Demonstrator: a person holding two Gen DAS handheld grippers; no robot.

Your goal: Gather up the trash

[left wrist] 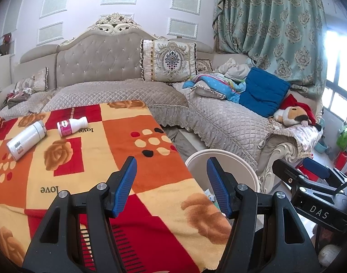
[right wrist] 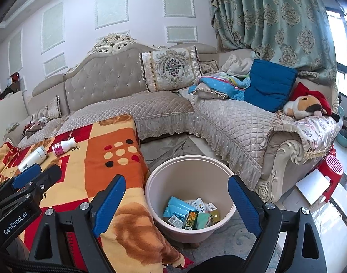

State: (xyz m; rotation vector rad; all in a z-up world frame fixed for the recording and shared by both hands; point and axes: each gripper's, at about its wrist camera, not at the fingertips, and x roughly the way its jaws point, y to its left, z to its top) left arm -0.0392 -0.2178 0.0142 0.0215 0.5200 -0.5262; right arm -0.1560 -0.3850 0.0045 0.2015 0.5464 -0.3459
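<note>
A white bottle (left wrist: 25, 140) and a pink-labelled bottle (left wrist: 71, 126) lie on their sides at the far left of the blanket-covered table (left wrist: 128, 150); both also show in the right wrist view, the white one (right wrist: 32, 157) and the pink one (right wrist: 63, 146). A beige bucket (right wrist: 150, 182) stands on the floor right of the table and holds several packets and small cartons (right wrist: 189, 211). My left gripper (left wrist: 171, 186) is open and empty over the table's right edge. My right gripper (right wrist: 177, 204) is open and empty above the bucket.
A quilted corner sofa (left wrist: 219, 118) wraps around behind the table and the bucket (left wrist: 194, 161), with cushions, a blue pillow (left wrist: 262, 91) and a plush toy (left wrist: 294, 113). A red stool (right wrist: 332, 170) and a white board stand at the far right.
</note>
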